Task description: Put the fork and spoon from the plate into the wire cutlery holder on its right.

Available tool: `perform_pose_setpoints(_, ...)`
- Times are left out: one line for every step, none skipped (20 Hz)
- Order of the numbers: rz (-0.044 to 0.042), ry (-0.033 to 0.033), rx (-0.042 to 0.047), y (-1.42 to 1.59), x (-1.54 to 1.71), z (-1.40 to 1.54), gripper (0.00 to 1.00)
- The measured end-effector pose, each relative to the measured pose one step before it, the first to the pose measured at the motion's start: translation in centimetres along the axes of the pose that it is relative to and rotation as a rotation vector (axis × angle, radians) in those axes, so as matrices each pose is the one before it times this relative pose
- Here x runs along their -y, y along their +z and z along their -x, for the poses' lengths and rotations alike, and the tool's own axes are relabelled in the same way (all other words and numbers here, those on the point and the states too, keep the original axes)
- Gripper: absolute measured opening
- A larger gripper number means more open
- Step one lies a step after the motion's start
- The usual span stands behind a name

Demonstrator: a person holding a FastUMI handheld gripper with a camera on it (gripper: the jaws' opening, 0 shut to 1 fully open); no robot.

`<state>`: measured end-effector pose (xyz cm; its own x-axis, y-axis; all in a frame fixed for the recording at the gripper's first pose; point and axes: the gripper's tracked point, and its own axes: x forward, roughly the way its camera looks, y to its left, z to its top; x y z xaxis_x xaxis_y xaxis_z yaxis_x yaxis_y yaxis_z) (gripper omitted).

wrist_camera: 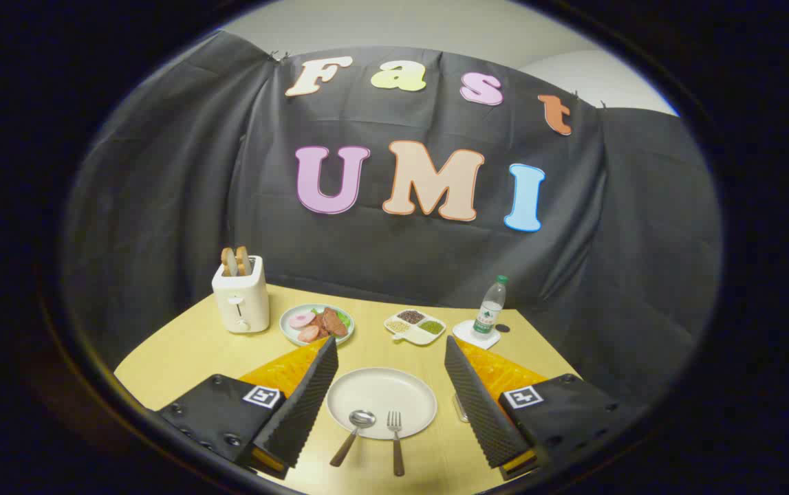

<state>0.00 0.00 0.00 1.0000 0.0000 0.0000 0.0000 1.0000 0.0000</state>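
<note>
A white round plate (pixel 382 395) lies on the yellow table, between my two fingers and just below their tips. A spoon (pixel 353 433) and a fork (pixel 396 440) rest side by side on its near rim, spoon on the left, with their handles reaching off the plate toward me. My gripper (pixel 391 347) is open wide above them, a finger on each side of the plate, holding nothing. A thin sliver of the wire cutlery holder (pixel 461 410) peeks out by the right finger, right of the plate; the finger hides the rest.
Beyond the plate stand a white toaster (pixel 241 304) with bread slices, a plate of sliced food (pixel 316 324), a small divided dish (pixel 415 326) and a water bottle (pixel 490 308) on a coaster. Black cloth walls the table's far side.
</note>
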Motion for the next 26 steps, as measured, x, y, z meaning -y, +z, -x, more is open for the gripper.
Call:
perform_pose_setpoints(-0.00105, -0.00381, -0.0015, 0.0, 0.144, -0.071, 1.0)
perform_pose_setpoints(-0.00288, -0.00596, 0.00237, 0.038, 0.165, -0.004, 1.0)
perform_pose_setpoints(-0.00542, -0.00344, 0.00185, 0.079, 0.128, 0.009, 1.0)
perform_pose_setpoints(-0.0085, -0.00212, 0.00012, -0.03, 0.053, 0.011, 1.0)
perform_pose_setpoints(-0.01103, -0.00031, -0.00216, -0.072, 0.062, -0.013, 1.0)
perform_pose_setpoints(-0.00943, -0.0013, -0.00226, -0.141, 0.051, -0.029, 1.0)
perform_pose_setpoints(-0.00577, -0.00172, -0.00068, 0.046, 0.131, -0.058, 1.0)
perform_pose_setpoints(-0.00341, -0.00125, 0.00064, -0.063, 0.056, 0.023, 1.0)
perform_pose_setpoints(-0.00219, 0.001, -0.00164, 0.011, -0.06, -0.041, 1.0)
perform_pose_setpoints(-0.00031, -0.00002, -0.00308, -0.154, -0.022, -0.057, 1.0)
perform_pose_setpoints(0.00151, 0.0007, -0.00355, -0.076, 0.001, -0.017, 1.0)
perform_pose_setpoints(0.00316, 0.00041, -0.00323, -0.136, 0.022, -0.071, 1.0)
perform_pose_setpoints(0.00384, 0.00005, -0.00309, -0.067, 0.011, -0.044, 1.0)
perform_pose_setpoints(0.00263, 0.00058, -0.00244, -0.039, -0.05, -0.054, 1.0)
perform_pose_setpoints(0.0003, 0.00007, -0.00267, -0.017, -0.02, -0.069, 1.0)
perform_pose_setpoints(-0.00117, -0.00061, -0.00363, -0.066, 0.0, -0.089, 1.0)
perform_pose_setpoints(-0.00174, -0.00152, -0.00382, 0.028, 0.005, -0.077, 1.0)
perform_pose_setpoints(-0.0005, -0.0041, -0.00393, -0.162, 0.084, -0.002, 1.0)
perform_pose_setpoints(0.00242, -0.00437, -0.00452, -0.01, 0.072, -0.01, 1.0)
perform_pose_setpoints(0.00228, -0.00413, -0.00421, -0.056, 0.09, -0.021, 1.0)
perform_pose_setpoints(0.00047, -0.0037, -0.00485, 0.034, 0.061, -0.019, 1.0)
perform_pose_setpoints(-0.00207, -0.00366, -0.00772, -0.083, 0.021, -0.04, 1.0)
perform_pose_setpoints(-0.00402, -0.00468, -0.01058, -0.029, 0.056, -0.078, 1.0)
perform_pose_setpoints(-0.00497, -0.00683, -0.01621, -0.166, 0.136, -0.016, 1.0)
perform_pose_setpoints(-0.00351, -0.00731, -0.02051, -0.179, 0.159, -0.153, 1.0)
perform_pose_setpoints(-0.00388, -0.00266, -0.02683, -0.291, -0.01, -0.122, 1.0)
